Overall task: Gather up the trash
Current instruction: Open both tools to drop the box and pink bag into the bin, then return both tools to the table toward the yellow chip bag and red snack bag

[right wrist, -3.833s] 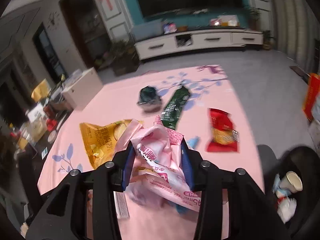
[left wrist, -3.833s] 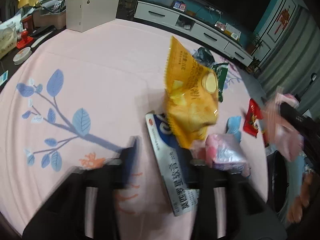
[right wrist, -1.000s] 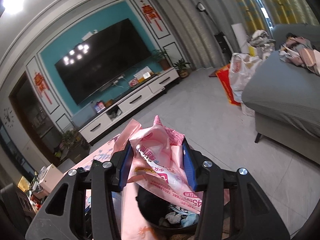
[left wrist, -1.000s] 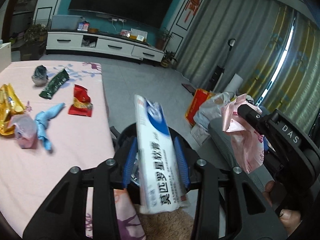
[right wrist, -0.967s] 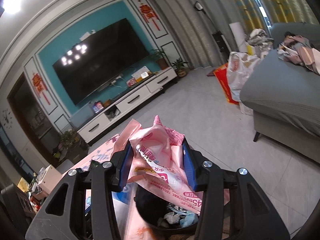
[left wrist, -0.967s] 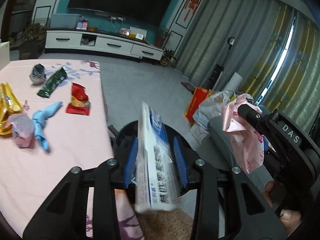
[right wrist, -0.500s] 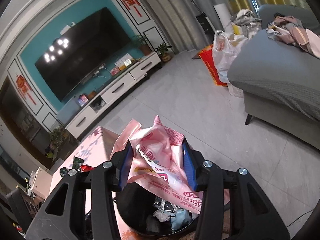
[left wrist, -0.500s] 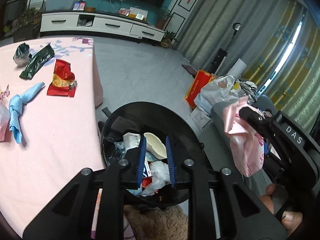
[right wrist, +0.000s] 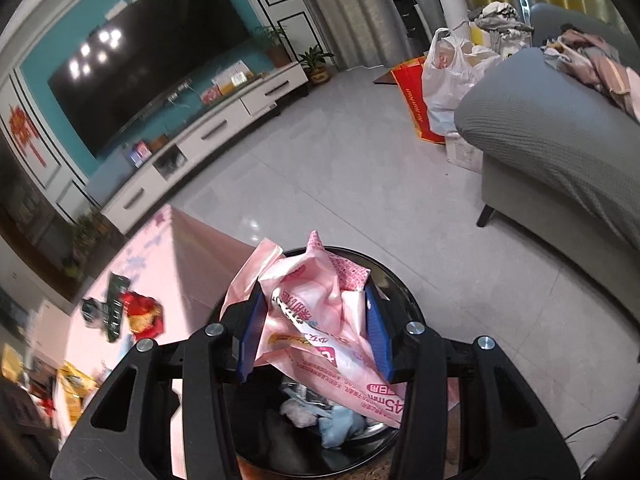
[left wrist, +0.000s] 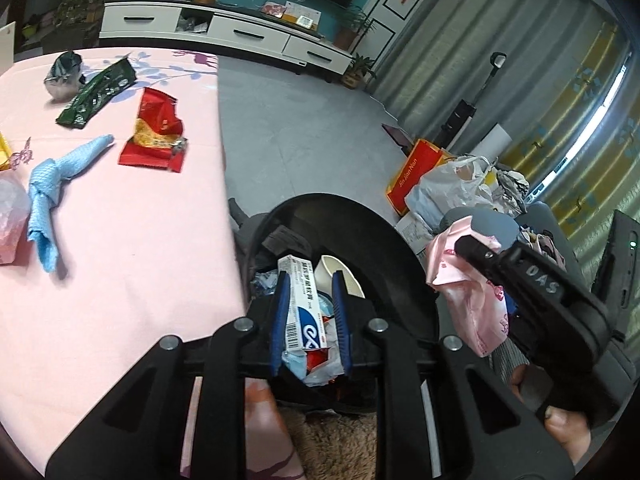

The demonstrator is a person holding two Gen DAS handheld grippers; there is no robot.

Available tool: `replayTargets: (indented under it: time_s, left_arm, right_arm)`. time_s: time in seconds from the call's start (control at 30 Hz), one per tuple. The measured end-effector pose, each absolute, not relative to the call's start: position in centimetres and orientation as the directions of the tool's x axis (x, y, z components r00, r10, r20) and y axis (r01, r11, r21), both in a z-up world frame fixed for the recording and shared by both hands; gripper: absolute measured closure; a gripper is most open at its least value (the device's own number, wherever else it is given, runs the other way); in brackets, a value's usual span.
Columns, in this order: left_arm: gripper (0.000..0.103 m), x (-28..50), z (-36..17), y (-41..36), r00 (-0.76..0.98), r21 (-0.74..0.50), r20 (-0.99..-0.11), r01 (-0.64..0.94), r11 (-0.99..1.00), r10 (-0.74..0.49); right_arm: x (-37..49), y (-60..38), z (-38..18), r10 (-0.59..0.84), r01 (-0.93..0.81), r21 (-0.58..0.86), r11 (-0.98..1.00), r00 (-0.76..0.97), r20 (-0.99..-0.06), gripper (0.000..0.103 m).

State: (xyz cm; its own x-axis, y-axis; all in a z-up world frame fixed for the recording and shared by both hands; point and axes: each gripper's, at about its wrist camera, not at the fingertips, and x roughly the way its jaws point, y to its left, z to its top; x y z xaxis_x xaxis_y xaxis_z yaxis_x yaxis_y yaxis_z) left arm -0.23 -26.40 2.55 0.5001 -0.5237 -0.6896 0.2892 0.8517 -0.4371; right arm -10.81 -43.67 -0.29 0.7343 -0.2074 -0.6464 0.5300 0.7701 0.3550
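Note:
A black trash bin [left wrist: 384, 240] stands on the floor beside the pink table [left wrist: 120, 264]. A white and blue toothpaste box [left wrist: 302, 304] lies inside it on other trash. My left gripper [left wrist: 308, 304] hangs over the bin, its blue pads apart and holding nothing. My right gripper [right wrist: 314, 320] is shut on a crumpled pink plastic bag [right wrist: 320, 320] above the bin [right wrist: 396, 292]; it also shows in the left wrist view [left wrist: 464, 280]. On the table lie a red packet [left wrist: 154, 132], a blue cloth [left wrist: 52, 184], a green packet [left wrist: 96, 94] and a dark crumpled wrapper [left wrist: 64, 72].
A grey sofa [right wrist: 560, 144] stands to the right of the bin. White and red shopping bags [right wrist: 436, 80] sit on the floor beyond. A white TV cabinet [right wrist: 208, 128] lines the far wall. A furry rug [left wrist: 332, 448] lies under the bin.
My left gripper carried the toothpaste box from the table to over the bin and let it go; the box now lies in the bin. The right gripper lowered towards the bin, still holding the pink bag.

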Motion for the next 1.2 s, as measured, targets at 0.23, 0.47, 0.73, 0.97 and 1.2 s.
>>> replayTargets:
  time_s: [0.23, 0.47, 0.73, 0.97, 1.2]
  left_arm:
    - [0.06, 0.0, 2.9, -23.7, 0.512, -0.461, -0.689, 0.237, 0.855, -0.513]
    - [0.013, -0.1, 4.9, -17.8, 0.624, -0.408, -0.671, 0.143, 0.902, -0.402]
    - [0.003, 1.1, 7.4, -5.8, 0.736, -0.232, -0.668, -0.067, 0.97, -0.109]
    - [0.003, 4.7, 4.8, 6.8, 0.748, -0.342, -0.66, -0.222, 0.913, -0.065]
    - [0.003, 8.4, 0.9, 7.8, 0.671, -0.482, -0.692, -0.157, 0.862, -0.265]
  right_arm:
    - [-10.0, -43.2, -0.9, -0.185, 0.527, 0.347, 0.776, 0.715, -0.674, 0.041]
    - [-9.3, -42.3, -0.5, -0.215, 0.529, 0.3, 0.793, 0.706, -0.675, 0.024]
    - [-8.8, -41.0, -0.2, -0.236, 0.515, 0.265, 0.815, 0.713, -0.66, 0.012]
    - [-6.9, -37.8, -0.3, -0.219, 0.462, 0.213, 0.861, 0.714, -0.665, 0.012]
    - [-5.5, -34.6, -0.3, -0.175, 0.392, 0.203, 0.897, 0.738, -0.652, 0.012]
